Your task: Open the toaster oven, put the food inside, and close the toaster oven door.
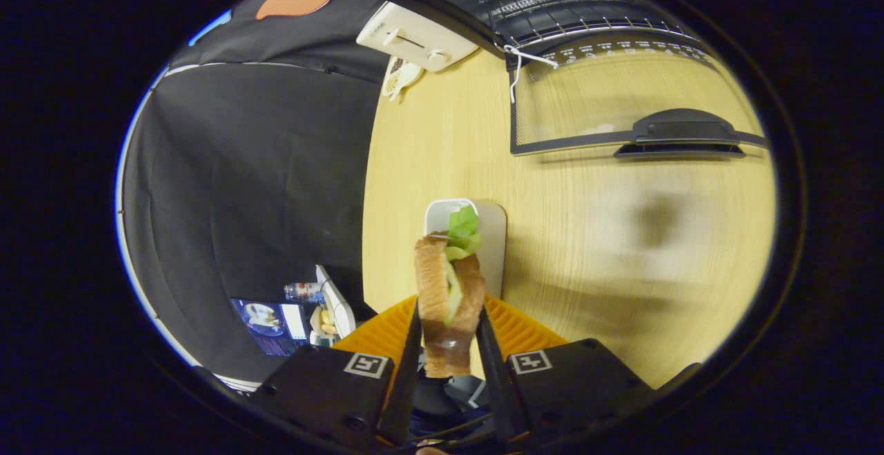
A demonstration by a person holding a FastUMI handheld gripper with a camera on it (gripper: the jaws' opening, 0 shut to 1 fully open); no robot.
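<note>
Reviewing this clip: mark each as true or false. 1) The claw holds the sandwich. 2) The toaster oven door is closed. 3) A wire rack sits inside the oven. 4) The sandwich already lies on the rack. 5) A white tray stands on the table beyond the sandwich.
1) True: both fingers of the claw press on the sandwich.
2) False: the toaster oven door is folded down open over the table.
3) True: the wire rack shows inside the oven.
4) False: it is between the fingers, short of the oven.
5) True: the white tray is just beyond it.
</note>
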